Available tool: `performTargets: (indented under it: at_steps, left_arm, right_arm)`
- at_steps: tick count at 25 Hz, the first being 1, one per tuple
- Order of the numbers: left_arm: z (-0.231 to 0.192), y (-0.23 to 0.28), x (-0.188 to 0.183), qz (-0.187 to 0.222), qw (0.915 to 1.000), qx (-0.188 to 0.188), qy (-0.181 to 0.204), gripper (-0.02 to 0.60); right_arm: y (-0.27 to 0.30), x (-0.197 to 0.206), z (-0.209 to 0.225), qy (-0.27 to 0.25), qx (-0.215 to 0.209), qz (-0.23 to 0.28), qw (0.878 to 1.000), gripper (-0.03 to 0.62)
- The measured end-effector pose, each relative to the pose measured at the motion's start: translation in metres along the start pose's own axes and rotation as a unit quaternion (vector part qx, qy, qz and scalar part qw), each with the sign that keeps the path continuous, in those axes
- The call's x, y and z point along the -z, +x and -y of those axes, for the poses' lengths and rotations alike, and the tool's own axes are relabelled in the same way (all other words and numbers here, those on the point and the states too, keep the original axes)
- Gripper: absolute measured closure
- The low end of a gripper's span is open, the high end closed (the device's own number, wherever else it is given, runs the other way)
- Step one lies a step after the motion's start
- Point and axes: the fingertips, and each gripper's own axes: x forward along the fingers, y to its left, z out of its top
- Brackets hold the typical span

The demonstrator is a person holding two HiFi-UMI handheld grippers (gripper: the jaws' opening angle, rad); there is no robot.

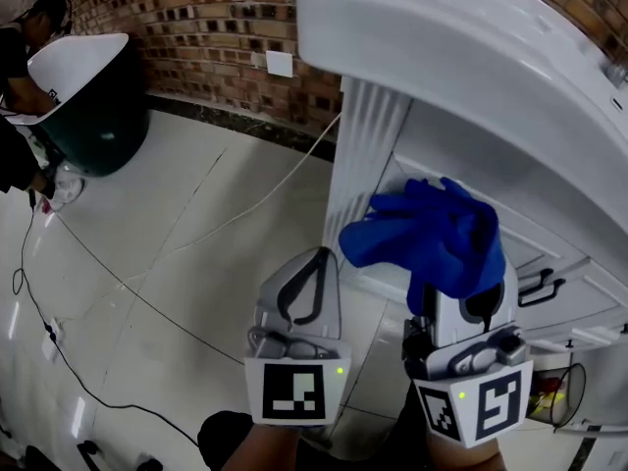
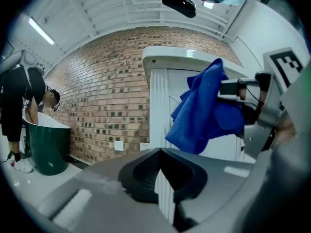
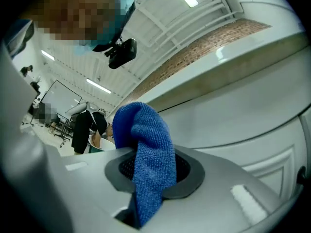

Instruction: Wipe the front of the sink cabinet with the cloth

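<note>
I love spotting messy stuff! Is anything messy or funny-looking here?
Only the floor: loose black cables snake across it, and a white cord trails toward the sink cabinet. Nothing looks spilled or broken.

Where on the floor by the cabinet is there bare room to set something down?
The floor between the green tub and the sink cabinet is mostly bare, crossed by one white cable. Lower left, black cables clutter it.
</note>
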Motion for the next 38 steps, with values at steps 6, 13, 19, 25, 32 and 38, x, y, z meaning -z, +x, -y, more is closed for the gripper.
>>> performTargets:
  at_steps: [6,13,19,25,32,38]
  left_arm:
    - [0.002,0.0,0.0,-0.005,1.0,0.001,-0.001,0.575]
    - [-0.002,0.0,0.018,-0.025,0.9993,0.0,-0.029,0.575]
    - [0.001,0.004,0.027,-0.036,0.9987,0.007,-0.037,0.575]
    - [0.001,0.003,0.032,-0.045,0.9977,0.007,-0.05,0.575]
    - [0.006,0.004,0.051,-0.073,0.9963,0.02,-0.041,0.575]
    - [0.011,0.007,0.077,-0.121,0.9916,0.033,-0.032,0.575]
  right_arm:
    - [0.011,0.01,0.011,-0.005,0.023,-0.011,1.0,0.516]
    - [-0.002,0.061,0.012,-0.004,0.039,-0.06,0.997,0.516]
    - [-0.017,0.115,0.013,-0.004,0.05,-0.115,0.992,0.516]
    - [-0.036,0.18,0.008,-0.012,0.057,-0.179,0.982,0.516]
    - [-0.057,0.255,-0.005,-0.022,0.058,-0.248,0.967,0.516]
    - [-0.077,0.315,-0.006,-0.027,0.061,-0.313,0.947,0.516]
